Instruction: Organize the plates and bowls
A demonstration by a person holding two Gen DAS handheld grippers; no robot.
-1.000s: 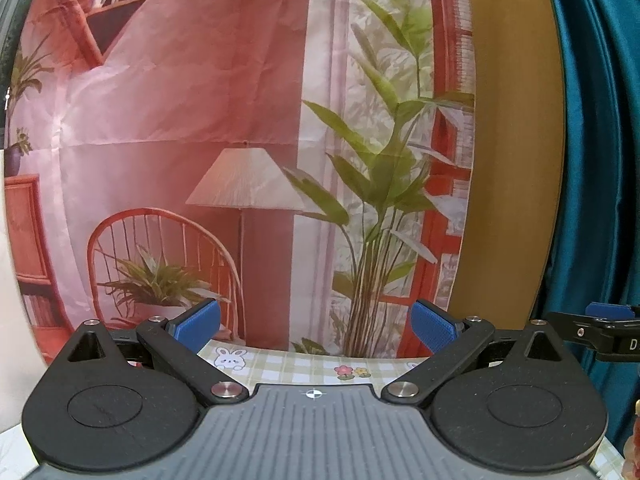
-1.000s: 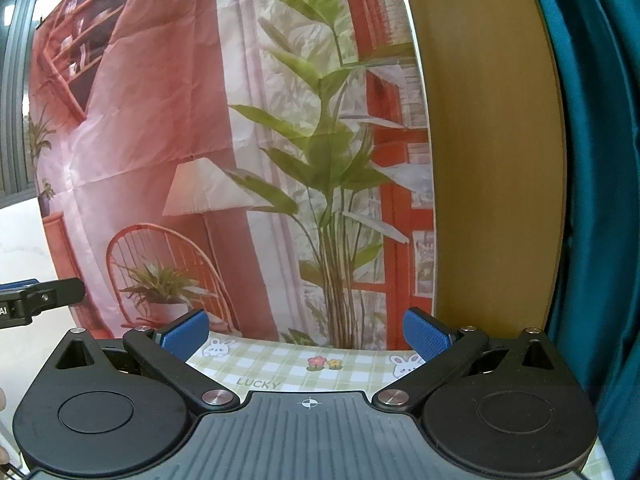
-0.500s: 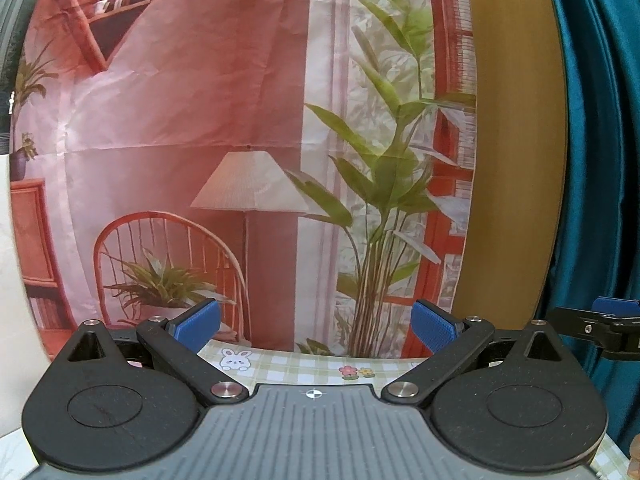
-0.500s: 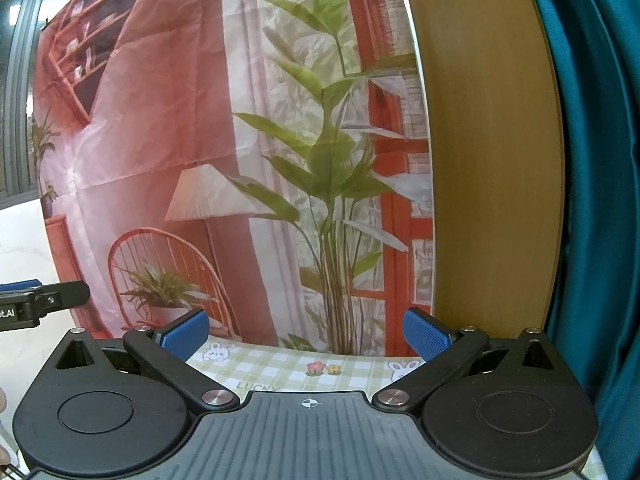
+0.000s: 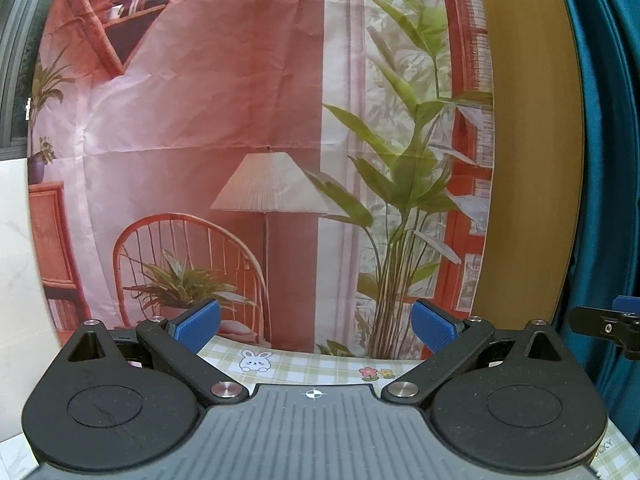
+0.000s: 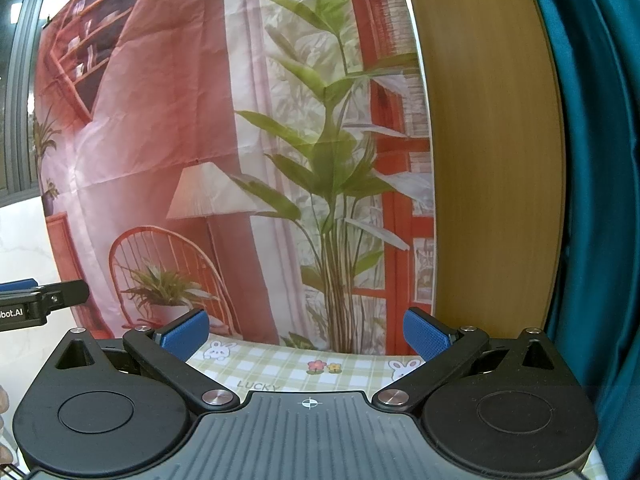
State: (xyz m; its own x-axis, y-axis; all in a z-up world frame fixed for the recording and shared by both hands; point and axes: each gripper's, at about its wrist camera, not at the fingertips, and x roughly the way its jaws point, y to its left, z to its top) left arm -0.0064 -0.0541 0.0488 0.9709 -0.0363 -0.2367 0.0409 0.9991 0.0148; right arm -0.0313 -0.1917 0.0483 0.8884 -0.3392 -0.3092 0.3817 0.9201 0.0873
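Observation:
No plate or bowl shows in either view. My left gripper (image 5: pixel 316 326) is open and empty, its blue pads wide apart, held level above the far part of a green checked tablecloth (image 5: pixel 304 368). My right gripper (image 6: pixel 306 334) is open and empty too, over the same cloth (image 6: pixel 296 368). Both point at the backdrop. The right gripper's tip shows at the right edge of the left wrist view (image 5: pixel 600 326). The left gripper's tip shows at the left edge of the right wrist view (image 6: pixel 44 300).
A printed backdrop (image 5: pixel 248 140) with a lamp, chair and plant hangs right behind the table's far edge. A wooden panel (image 6: pixel 492 160) and a teal curtain (image 6: pixel 600 160) stand to the right. A white marble wall (image 5: pixel 16 260) is at the left.
Both grippers have drifted slightly left and tilted a little; the backdrop has shifted right in both views. The jaws have stayed open.

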